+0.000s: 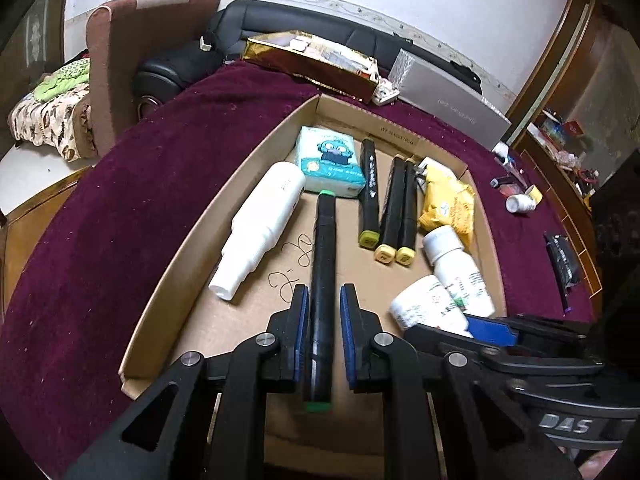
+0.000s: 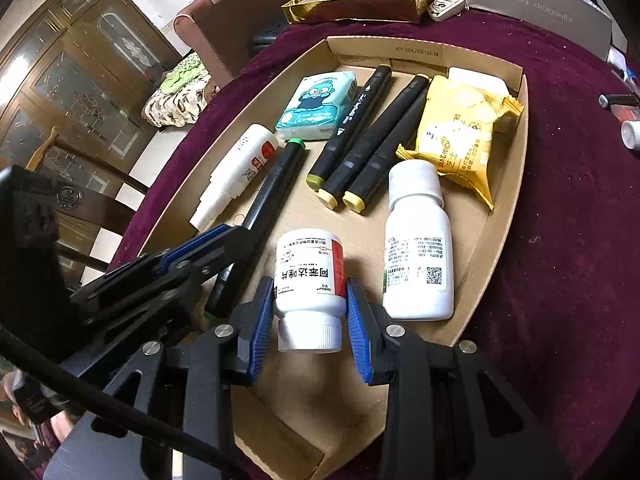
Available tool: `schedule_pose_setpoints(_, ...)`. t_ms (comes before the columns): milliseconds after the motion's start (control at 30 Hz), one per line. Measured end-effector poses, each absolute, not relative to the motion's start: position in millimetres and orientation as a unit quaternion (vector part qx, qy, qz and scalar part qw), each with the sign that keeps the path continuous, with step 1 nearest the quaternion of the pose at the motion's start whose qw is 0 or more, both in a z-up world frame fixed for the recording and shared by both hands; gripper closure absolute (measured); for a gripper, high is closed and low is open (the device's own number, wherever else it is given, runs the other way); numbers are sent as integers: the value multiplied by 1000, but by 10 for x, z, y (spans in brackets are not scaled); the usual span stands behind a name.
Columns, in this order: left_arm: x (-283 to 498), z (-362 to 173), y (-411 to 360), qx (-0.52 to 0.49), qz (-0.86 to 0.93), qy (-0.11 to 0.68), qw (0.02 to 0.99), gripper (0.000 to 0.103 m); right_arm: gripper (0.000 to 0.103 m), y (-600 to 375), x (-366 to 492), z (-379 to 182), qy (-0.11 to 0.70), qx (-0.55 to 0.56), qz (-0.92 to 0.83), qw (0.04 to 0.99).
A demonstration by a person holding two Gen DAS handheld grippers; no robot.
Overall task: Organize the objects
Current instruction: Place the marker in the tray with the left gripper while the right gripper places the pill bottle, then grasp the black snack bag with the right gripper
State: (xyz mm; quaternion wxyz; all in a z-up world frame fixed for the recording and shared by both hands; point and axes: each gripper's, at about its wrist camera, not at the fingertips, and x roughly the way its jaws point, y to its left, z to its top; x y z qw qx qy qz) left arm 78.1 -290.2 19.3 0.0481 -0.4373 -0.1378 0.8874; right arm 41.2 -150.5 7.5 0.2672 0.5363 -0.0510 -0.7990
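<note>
A shallow cardboard tray [image 1: 168, 280] is lying on a surface [image 1: 120, 184] draped in dark red cloth, and both grippers are working low in the frame over its near end.

Left wrist view: the left gripper [image 1: 325, 294] is sitting at lower centre with a green-capped black marker [image 1: 323, 256] running lengthwise between its blue pads [image 1: 347, 320]. A slim gap is showing on either side of the barrel, so the jaws are reading as just released rather than clenched — the marker is lying on the tray floor. To its left a white spray bottle [image 1: 260, 228] is lying on its side; above it a tissue pack [image 1: 330, 162] with a cartoon print is resting at the tray's far end. Three yellow-capped black markers [image 1: 394, 208] are lying side by side right of centre, with a yellow snack packet [image 1: 448, 204] just beside them.

Right wrist view: the right gripper [image 2: 307, 302] is grasping a small white pill bottle [image 2: 310, 276], its blue pads pressing on the bottle's two sides and its cap pointing toward the camera, at lower centre. A taller white bottle [image 2: 418, 240] is lying just to its right on the tray floor. The left gripper is entering from the left edge, over the green-capped marker.

Beyond the tray, in the upper part of the frame, a gold box [image 2: 360, 6] and a grey box [image 2: 536, 4] are resting on the cloth.
</note>
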Motion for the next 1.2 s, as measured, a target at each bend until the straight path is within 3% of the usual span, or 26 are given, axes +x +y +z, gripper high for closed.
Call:
schedule_pose_setpoints(167,945,384,-2925,-415,900,-134,13,75,69,-1532,461,79,-42,530,-806,262)
schedule_pose_setpoints(233,1011,460,-2943,-404,906,-129,1,61,67,-1540,481,80,-39,528,-807,261)
schedule_pose_setpoints(333,1135,612,-2916,-378,920,-105,-29,55,58,-1551,523,90,-42,524,-808,266)
schedule_pose_setpoints(433,1227,744,-2854,-357,930,-76,-44,50,58,-1519,568,133,-58,517,-808,277)
schedule_pose_setpoints(567,1309,880,-2732,-336,940,-43,-50,50,51,-1376,645,237,-71,501,-818,274)
schedule_pose_setpoints(867,1372,988,-2401,-327,944,0,-41,49,44,-694,714,410,-119,473,-840,239)
schedule_pose_setpoints(1200,1395,1018,-2011,-335,941,40,-27,49,44,319,648,401,-193,453,-853,174)
